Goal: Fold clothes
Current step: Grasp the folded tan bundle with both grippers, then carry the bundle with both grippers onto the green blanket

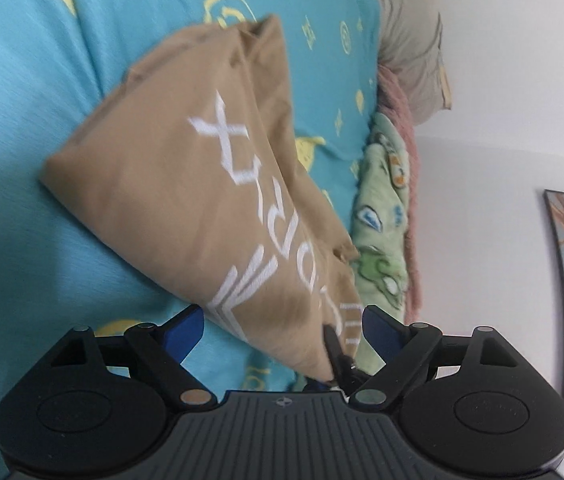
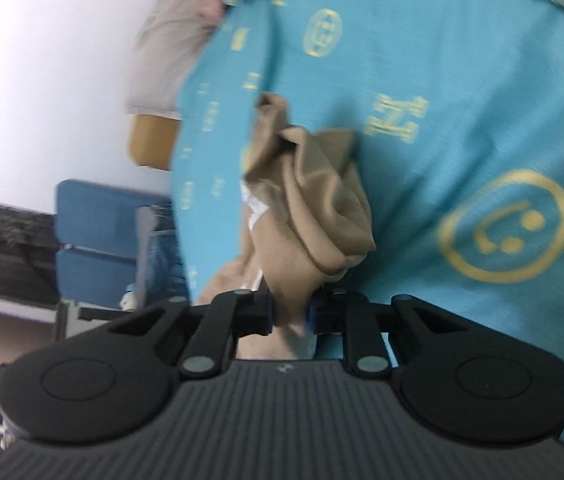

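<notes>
On the turquoise bedsheet [image 1: 22,80] with its yellow prints lies the tan garment [image 1: 186,184], folded into a bundle, white lettering up. My left gripper [image 1: 283,330] hangs at its near corner, jaws spread wide with cloth lying between them, not pinched. Right of it, a green patterned blanket [image 1: 381,216] runs along the white wall [image 1: 521,80]. My right gripper [image 2: 289,314] is clamped tight on a bunched end of the tan garment [image 2: 321,204], over the sheet's smiley print [image 2: 505,228].

Tan garment [image 1: 186,184], white lettering; turquoise sheet [image 1: 22,100], yellow smiley motifs.
</notes>
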A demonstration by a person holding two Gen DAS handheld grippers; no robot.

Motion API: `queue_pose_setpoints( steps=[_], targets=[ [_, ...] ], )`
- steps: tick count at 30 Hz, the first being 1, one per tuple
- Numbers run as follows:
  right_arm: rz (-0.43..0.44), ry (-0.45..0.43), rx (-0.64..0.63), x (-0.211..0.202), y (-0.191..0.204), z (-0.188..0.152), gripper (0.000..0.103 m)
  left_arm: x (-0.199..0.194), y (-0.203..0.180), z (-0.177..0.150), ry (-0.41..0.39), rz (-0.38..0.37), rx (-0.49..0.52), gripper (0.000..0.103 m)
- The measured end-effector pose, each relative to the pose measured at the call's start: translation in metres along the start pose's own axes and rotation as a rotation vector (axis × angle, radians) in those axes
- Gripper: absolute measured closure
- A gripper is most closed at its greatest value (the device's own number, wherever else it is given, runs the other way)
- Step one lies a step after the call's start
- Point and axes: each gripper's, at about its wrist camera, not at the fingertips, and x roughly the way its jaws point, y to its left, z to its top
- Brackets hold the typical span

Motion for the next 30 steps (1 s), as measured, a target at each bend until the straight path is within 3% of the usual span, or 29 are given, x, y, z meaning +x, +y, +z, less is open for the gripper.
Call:
queue_pose_setpoints(
  steps=[5, 13, 18, 21, 25, 30],
  targets=[
    [0.074, -0.031, -0.030, -0.002, 0.007, 0.010, 0.087, 0.008, 0.004, 0.006, -0.025, 0.015, -0.019, 0.018],
    [0.091, -0.041, -0.008, -0.008, 0.005, 0.020, 0.087, -0.017, 0.012, 0.008, -0.164, -0.017, -0.114, 0.056],
    [0.089, -0.052, -0.029, -0.011, 0.010, 0.018, 0.088, -0.019, 0.022, 0.013, -0.181, 0.032, -0.142, 0.057],
    [0.077, -0.059, -0.037, -0.016, 0.011, 0.015, 0.088, -0.025, 0.029, 0.013, -0.192, 0.012, -0.207, 0.058],
    [0.062, -0.079, -0.027, -0.033, 0.015, 0.013, 0.088, -0.036, 0.015, 0.008, -0.180, -0.012, -0.157, 0.071],
    [0.088, -0.121, -0.011, -0.082, 0.020, 0.011, 0.088, -0.044, -0.023, -0.014, -0.139, -0.057, -0.004, 0.077]
  ],
)
